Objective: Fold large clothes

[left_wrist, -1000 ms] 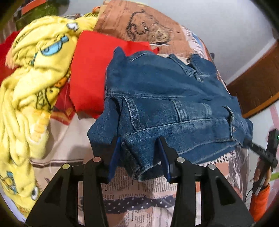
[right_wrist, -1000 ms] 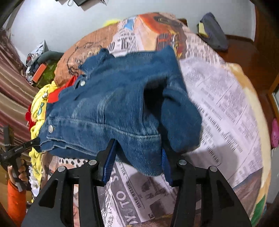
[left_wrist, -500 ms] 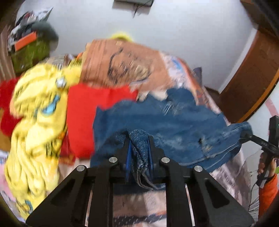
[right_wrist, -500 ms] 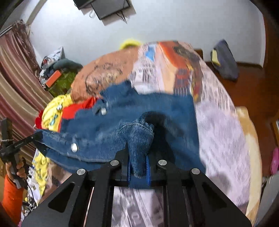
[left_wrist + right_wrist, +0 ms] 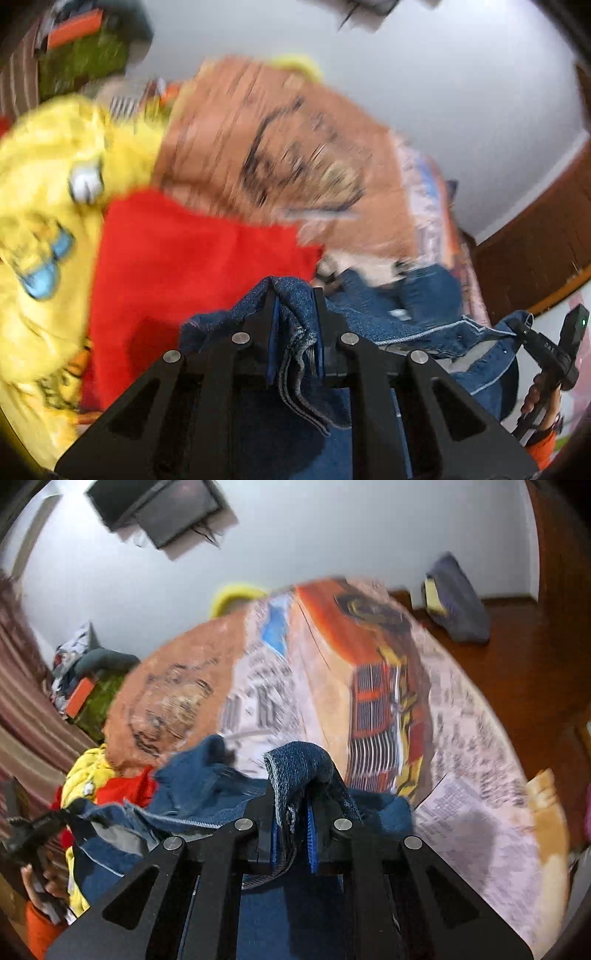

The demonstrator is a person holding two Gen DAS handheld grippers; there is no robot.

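A blue denim jacket [image 5: 417, 317] hangs between my two grippers above the bed. My left gripper [image 5: 294, 295] is shut on a bunched edge of the jacket. My right gripper [image 5: 291, 779] is shut on another bunched edge of the jacket [image 5: 199, 786]. The right gripper also shows at the right edge of the left wrist view [image 5: 517, 326], clamped on the hem. The left gripper shows at the left edge of the right wrist view [image 5: 59, 818]. Both views are motion-blurred.
A yellow cartoon blanket [image 5: 48, 206] and a red cloth [image 5: 192, 258] lie on the left of the bed. The bedspread [image 5: 461, 760] has newspaper and car prints. An orange-brown pillow [image 5: 295, 155] lies at the head. A dark bag [image 5: 458, 602] sits on the wooden floor.
Both grippers closed on the jacket's lower corners and lifted them up and away from the bed; the jacket now hangs below and between them, and the views tilted upward.
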